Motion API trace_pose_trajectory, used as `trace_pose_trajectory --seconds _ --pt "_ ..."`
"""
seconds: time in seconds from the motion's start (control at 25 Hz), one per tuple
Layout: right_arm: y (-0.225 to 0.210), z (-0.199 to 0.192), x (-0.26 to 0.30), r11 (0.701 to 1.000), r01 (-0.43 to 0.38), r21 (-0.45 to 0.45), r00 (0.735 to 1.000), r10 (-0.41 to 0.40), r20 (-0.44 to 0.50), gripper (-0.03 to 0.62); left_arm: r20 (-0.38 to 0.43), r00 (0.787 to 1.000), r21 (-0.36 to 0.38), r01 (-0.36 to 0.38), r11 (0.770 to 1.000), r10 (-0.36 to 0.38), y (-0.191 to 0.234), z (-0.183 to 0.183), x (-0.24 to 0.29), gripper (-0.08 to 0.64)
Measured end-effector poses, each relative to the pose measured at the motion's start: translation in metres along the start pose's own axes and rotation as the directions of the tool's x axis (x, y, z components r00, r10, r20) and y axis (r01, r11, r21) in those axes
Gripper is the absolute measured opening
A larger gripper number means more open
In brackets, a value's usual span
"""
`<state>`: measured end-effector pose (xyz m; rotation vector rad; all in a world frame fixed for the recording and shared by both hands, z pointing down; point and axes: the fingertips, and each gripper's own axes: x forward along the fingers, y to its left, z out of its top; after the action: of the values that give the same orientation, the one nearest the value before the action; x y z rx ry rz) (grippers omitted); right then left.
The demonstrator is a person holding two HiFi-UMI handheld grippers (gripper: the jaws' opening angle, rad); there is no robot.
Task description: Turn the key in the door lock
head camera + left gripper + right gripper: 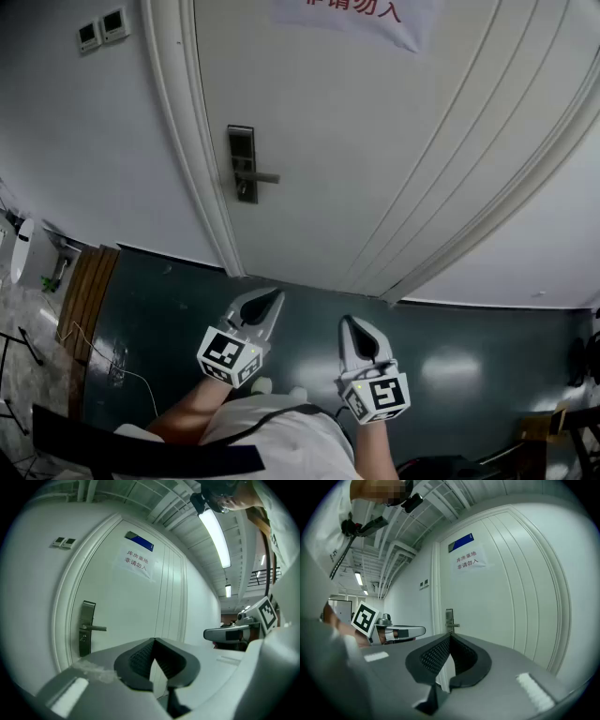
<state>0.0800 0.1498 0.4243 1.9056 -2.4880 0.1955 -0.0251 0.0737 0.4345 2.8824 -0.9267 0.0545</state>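
The white door (375, 141) is closed and carries a metal lock plate (242, 164) with a lever handle (262, 177) pointing right. I see no key on the plate at this distance. My left gripper (272, 305) and right gripper (352, 328) hover side by side well short of the door, both shut with nothing between the jaws. In the left gripper view the lock plate (86, 627) stands far off to the left of my shut left gripper (154, 641). The right gripper view has the lock plate (449, 619) straight beyond my shut right gripper (450, 637).
A paper notice (356, 14) hangs on the door, with a blue sign (139, 542) above it. Two wall switches (101, 30) sit left of the frame. Dark floor (169, 319) lies before the door, with a wooden panel (84, 291) and a thin cable (122, 370) at the left.
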Motion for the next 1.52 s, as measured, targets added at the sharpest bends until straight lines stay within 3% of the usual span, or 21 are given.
trace_pose_trajectory --seconds 0.8,1.52 --pt "0.016 0.004 0.016 0.998 0.046 0.052 0.999 -0.047 0.027 0.009 0.008 0.999 -0.008 0.033 0.999 -0.032 0.028 0.004 -0.010 0.005" --pt "0.050 -0.005 0.035 0.996 0.079 0.036 0.997 -0.079 -0.004 0.009 0.023 0.999 -0.034 0.037 0.999 -0.036 0.071 -0.001 -0.031 0.005"
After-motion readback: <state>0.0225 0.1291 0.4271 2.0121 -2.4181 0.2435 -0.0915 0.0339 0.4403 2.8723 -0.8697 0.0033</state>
